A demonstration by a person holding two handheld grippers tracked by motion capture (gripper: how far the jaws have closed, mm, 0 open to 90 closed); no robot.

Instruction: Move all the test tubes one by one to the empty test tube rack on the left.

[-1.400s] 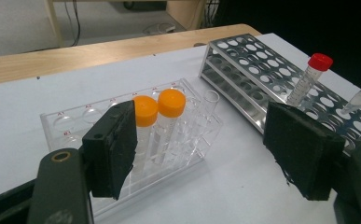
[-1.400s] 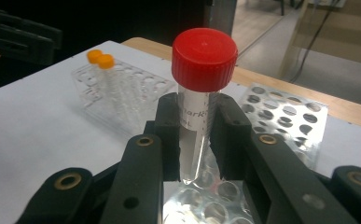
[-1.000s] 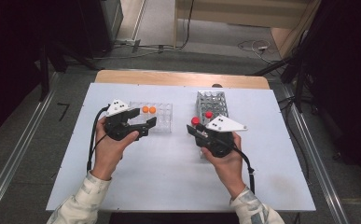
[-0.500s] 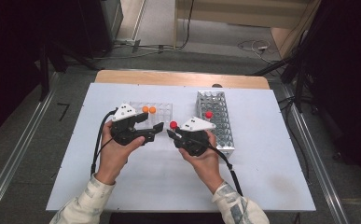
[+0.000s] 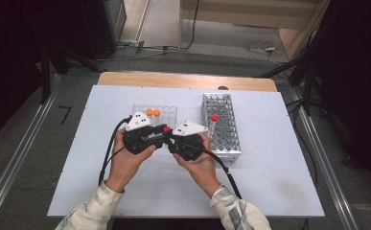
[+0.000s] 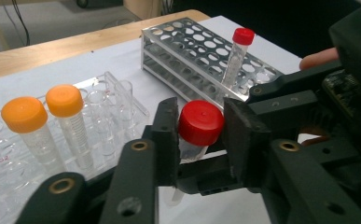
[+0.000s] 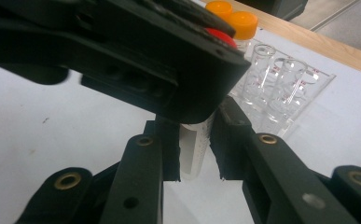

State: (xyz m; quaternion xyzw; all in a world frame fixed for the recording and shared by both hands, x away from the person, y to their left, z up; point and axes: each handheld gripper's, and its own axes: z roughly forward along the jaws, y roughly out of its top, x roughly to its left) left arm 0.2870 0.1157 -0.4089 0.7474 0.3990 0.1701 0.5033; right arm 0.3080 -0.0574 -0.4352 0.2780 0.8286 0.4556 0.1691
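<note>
Over the middle of the white table (image 5: 269, 182) my two grippers meet tip to tip. My right gripper (image 5: 170, 139) is shut on the clear body of a red-capped tube (image 5: 167, 129). In the right gripper view its jaws (image 7: 194, 156) pinch the tube wall (image 7: 194, 140). My left gripper (image 5: 163, 130) comes in from the left. Its jaws have just been closing, and in the left gripper view (image 6: 200, 116) both pads press on the red cap (image 6: 201, 125) between them.
A metal rack (image 5: 224, 139) stands to the right with one red-capped tube (image 5: 214, 118) upright in it. Behind the grippers a clear plastic rack (image 5: 168, 112) holds two orange-capped tubes (image 5: 153, 113). A wooden strip runs along the table's far edge.
The right gripper carried the red-capped tube leftward from the metal rack to the left gripper. The left gripper's jaws closed onto its cap.
</note>
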